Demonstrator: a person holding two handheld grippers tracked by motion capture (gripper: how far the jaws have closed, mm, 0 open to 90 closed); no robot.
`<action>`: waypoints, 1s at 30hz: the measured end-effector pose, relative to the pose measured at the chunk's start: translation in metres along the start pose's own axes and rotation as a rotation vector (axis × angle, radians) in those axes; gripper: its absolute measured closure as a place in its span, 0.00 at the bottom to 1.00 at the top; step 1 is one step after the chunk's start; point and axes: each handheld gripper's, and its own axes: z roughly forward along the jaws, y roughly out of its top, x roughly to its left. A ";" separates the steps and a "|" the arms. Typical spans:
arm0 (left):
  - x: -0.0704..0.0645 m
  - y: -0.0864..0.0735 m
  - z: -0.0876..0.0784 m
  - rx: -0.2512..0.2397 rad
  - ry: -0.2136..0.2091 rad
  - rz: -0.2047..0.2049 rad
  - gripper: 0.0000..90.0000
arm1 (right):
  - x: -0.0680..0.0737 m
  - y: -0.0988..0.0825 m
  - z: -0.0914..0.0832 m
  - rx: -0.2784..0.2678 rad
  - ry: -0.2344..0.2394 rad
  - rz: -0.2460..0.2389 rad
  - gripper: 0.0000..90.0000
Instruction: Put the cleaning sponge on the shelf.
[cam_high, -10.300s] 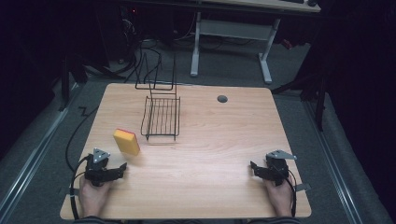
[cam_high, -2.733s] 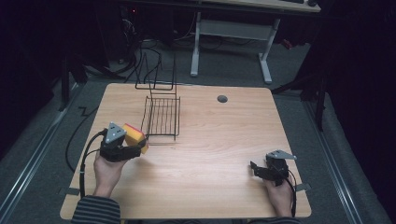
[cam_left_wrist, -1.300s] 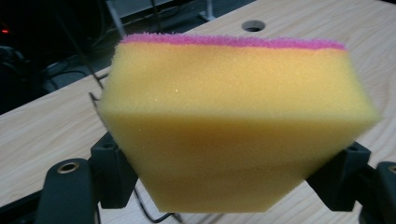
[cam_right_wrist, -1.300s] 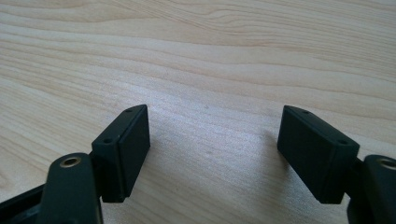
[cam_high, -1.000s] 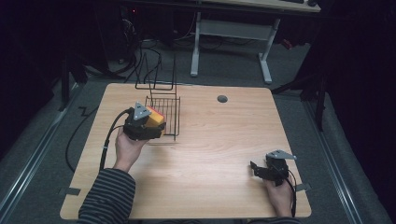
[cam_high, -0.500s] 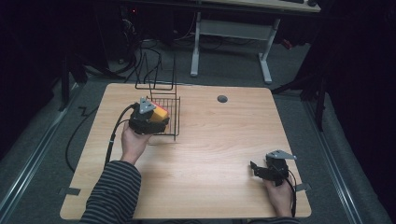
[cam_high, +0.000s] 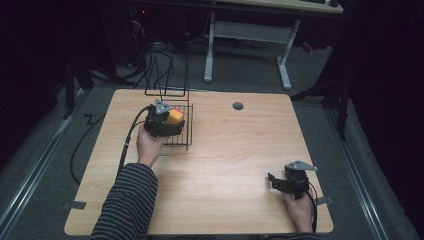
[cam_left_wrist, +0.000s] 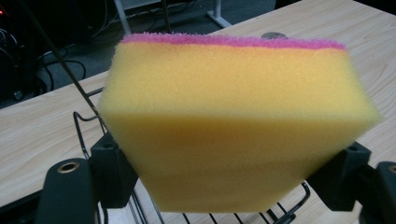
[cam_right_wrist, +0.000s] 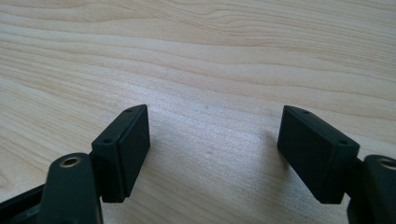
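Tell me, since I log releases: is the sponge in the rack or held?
Held. The left gripper clamps the sponge above the rack.

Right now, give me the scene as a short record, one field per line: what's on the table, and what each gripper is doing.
table: light wood, with a round grommet near its far edge
rack: black wire rack, far left part of the table
sponge: yellow with a pink top layer, clamped between the jaws, held over the rack
left gripper: shut on the sponge, above the rack
right gripper: open, nothing between the jaws, low over bare wood at the near right
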 end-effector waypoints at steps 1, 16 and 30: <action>0.000 0.001 0.003 0.010 0.001 0.006 0.26 | 0.000 0.000 0.000 0.000 0.000 0.000 0.29; 0.017 -0.004 0.029 0.037 0.036 -0.089 0.26 | 0.000 0.000 0.000 0.000 0.001 0.000 0.29; 0.020 -0.008 0.038 0.045 0.043 -0.098 0.26 | 0.000 0.000 0.000 0.000 0.000 0.000 0.29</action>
